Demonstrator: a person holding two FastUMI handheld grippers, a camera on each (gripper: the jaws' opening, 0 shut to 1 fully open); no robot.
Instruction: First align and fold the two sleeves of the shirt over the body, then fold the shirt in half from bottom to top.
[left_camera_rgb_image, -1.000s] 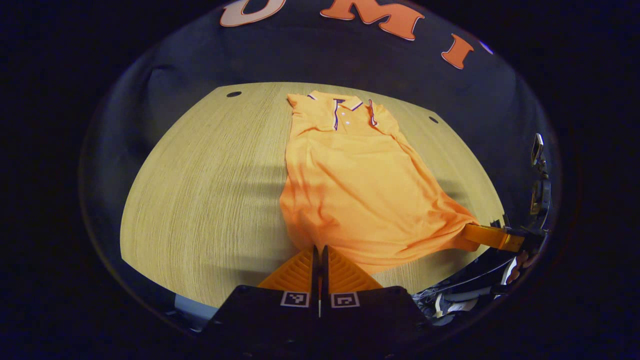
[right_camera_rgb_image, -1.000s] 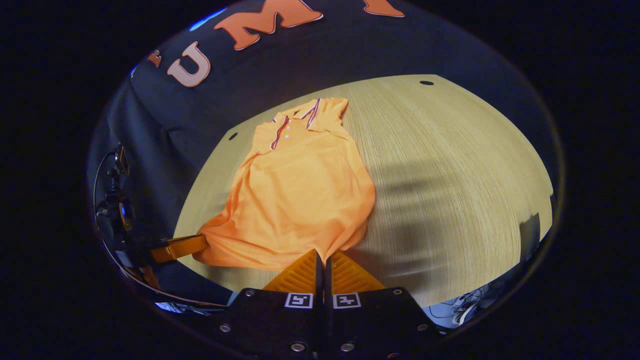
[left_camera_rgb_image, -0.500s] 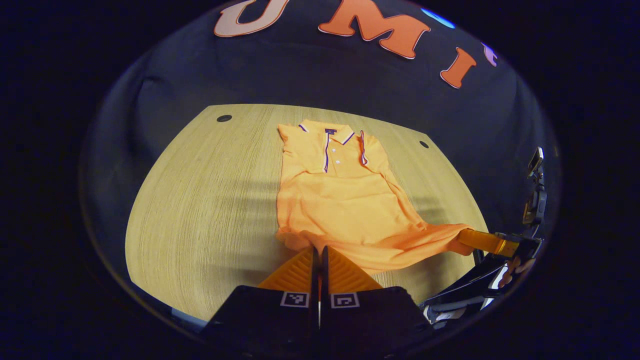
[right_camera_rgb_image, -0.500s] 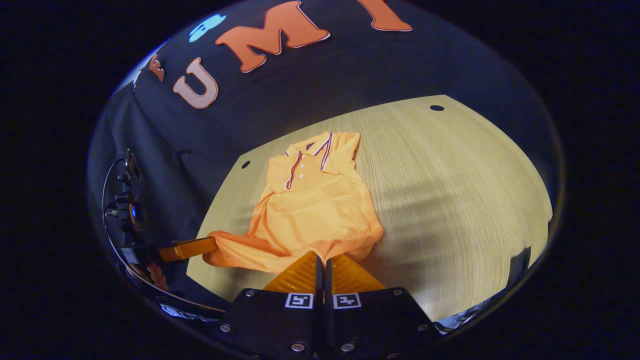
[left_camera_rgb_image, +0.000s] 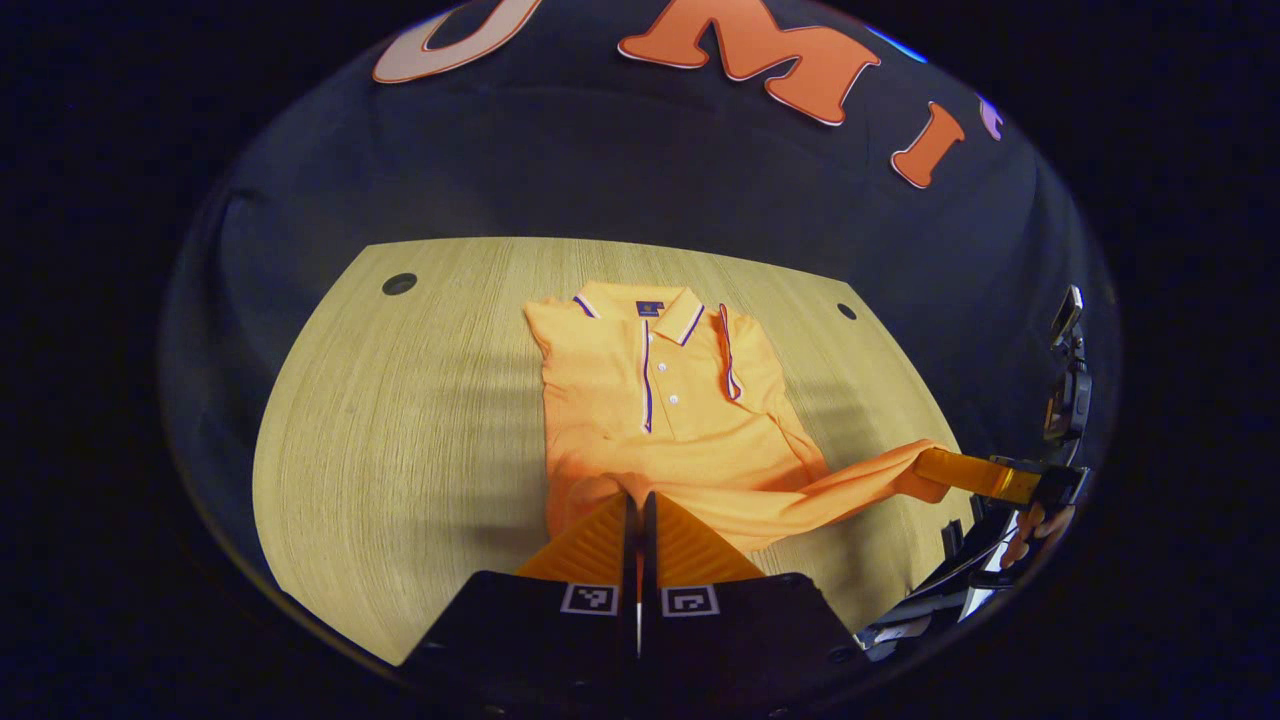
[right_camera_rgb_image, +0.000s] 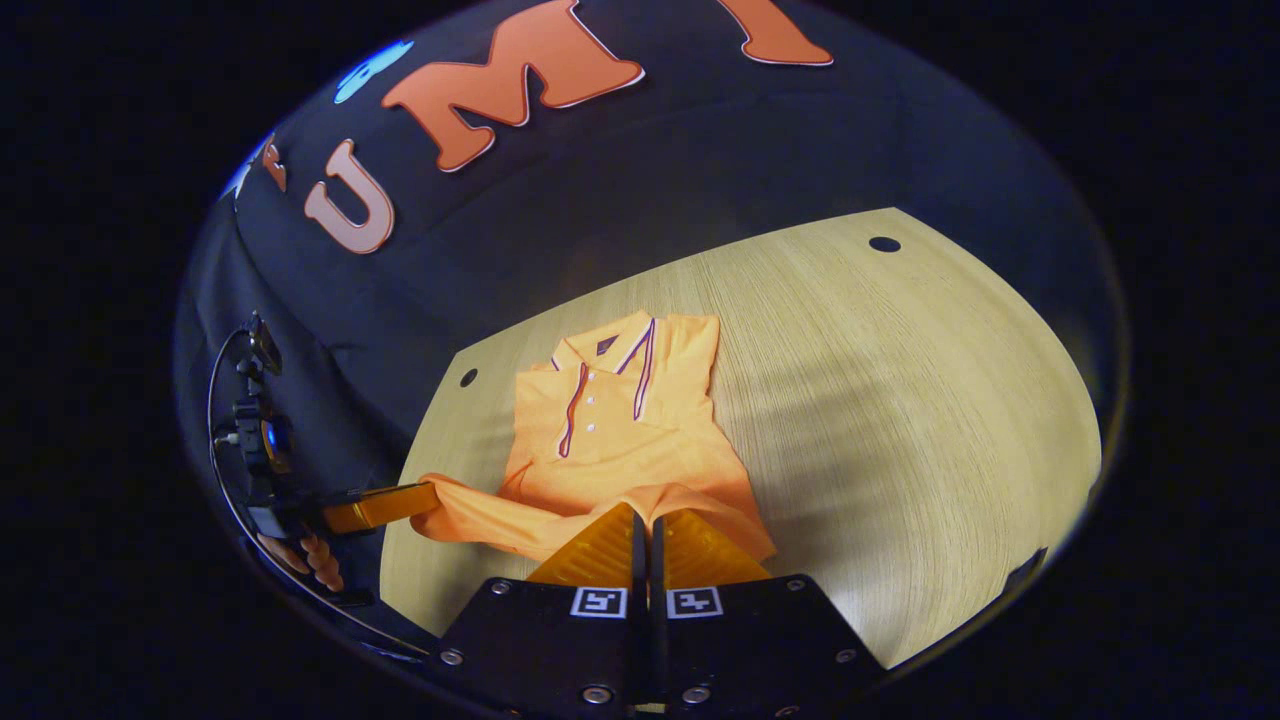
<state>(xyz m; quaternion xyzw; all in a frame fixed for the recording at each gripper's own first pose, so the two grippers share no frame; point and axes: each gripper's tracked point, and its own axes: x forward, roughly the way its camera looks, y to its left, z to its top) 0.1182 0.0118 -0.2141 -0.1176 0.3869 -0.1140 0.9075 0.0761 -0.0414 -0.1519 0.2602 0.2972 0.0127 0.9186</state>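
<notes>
An orange polo shirt (left_camera_rgb_image: 660, 400) (right_camera_rgb_image: 620, 420) lies on the wooden table (left_camera_rgb_image: 400, 420), collar toward the far wall, its sleeves folded over the body. My left gripper (left_camera_rgb_image: 637, 497) is shut on the hem's left corner and holds it above the lower body. My right gripper (right_camera_rgb_image: 643, 520) is shut on the hem's other corner, lifted likewise. The hem stretches between the two grippers in a raised band. In the left gripper view the right gripper (left_camera_rgb_image: 925, 468) shows at the far right, a hand behind it. In the right gripper view the left gripper (right_camera_rgb_image: 425, 497) shows at the left.
The wooden table (right_camera_rgb_image: 900, 400) has small dark holes (left_camera_rgb_image: 399, 284) (right_camera_rgb_image: 884, 244) near its far corners. Black cloth wall stands behind it. Bare wood stretches left of the shirt in the left gripper view and right of it in the right gripper view.
Both grippers have carried the hem up and toward the collar. Less of the lower body shows now, and the collar sits nearer in both views.
</notes>
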